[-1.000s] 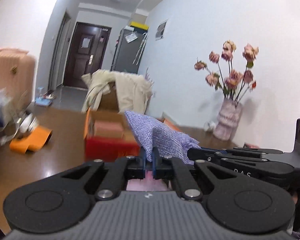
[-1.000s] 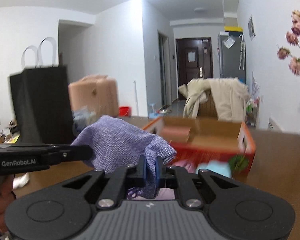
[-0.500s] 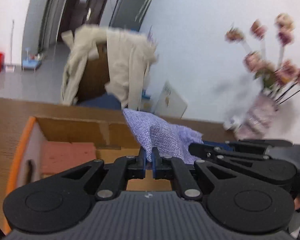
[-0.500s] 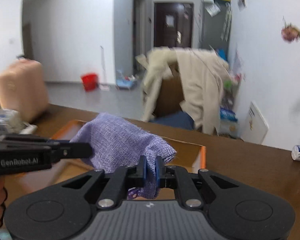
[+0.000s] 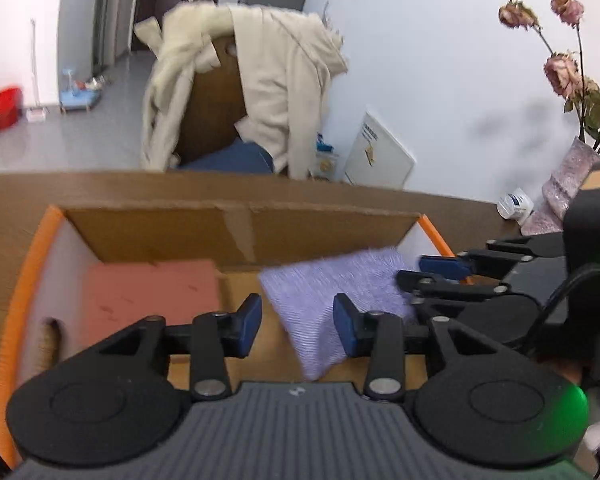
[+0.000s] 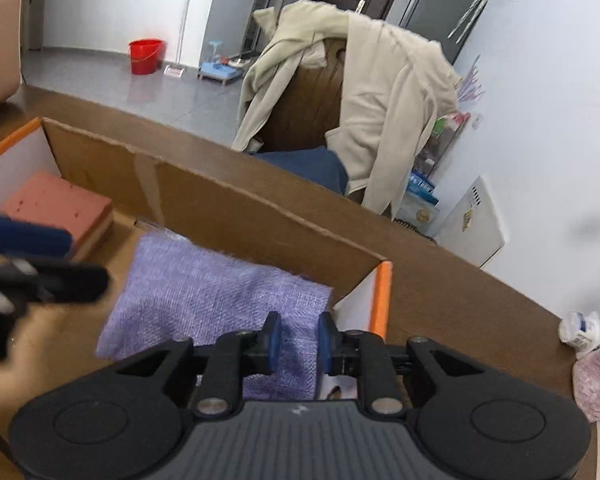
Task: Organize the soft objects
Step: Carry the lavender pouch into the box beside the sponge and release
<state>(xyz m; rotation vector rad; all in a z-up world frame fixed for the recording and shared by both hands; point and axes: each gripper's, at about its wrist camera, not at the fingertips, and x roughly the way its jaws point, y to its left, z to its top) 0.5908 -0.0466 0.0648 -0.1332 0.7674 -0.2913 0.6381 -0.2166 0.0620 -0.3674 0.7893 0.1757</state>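
A folded purple cloth (image 5: 332,284) lies inside an open cardboard box (image 5: 236,232) with orange edges. It also shows in the right wrist view (image 6: 216,296). My left gripper (image 5: 298,322) is open above the cloth's near corner, its blue pads apart. My right gripper (image 6: 298,342) is open, its pads a little apart over the cloth's right end, in the box (image 6: 236,208). A pink sponge block (image 5: 152,288) lies in the box's left part; it also shows in the right wrist view (image 6: 56,204).
The box stands on a brown wooden table (image 6: 452,280). Beyond it a chair (image 5: 212,112) carries a cream coat (image 5: 276,80). A vase (image 5: 572,176) of dried roses and a small white bottle (image 5: 514,204) stand at the table's right.
Both grippers moved forward and down over the box with the cloth, then opened. The cloth now lies flat in the box, free of both.
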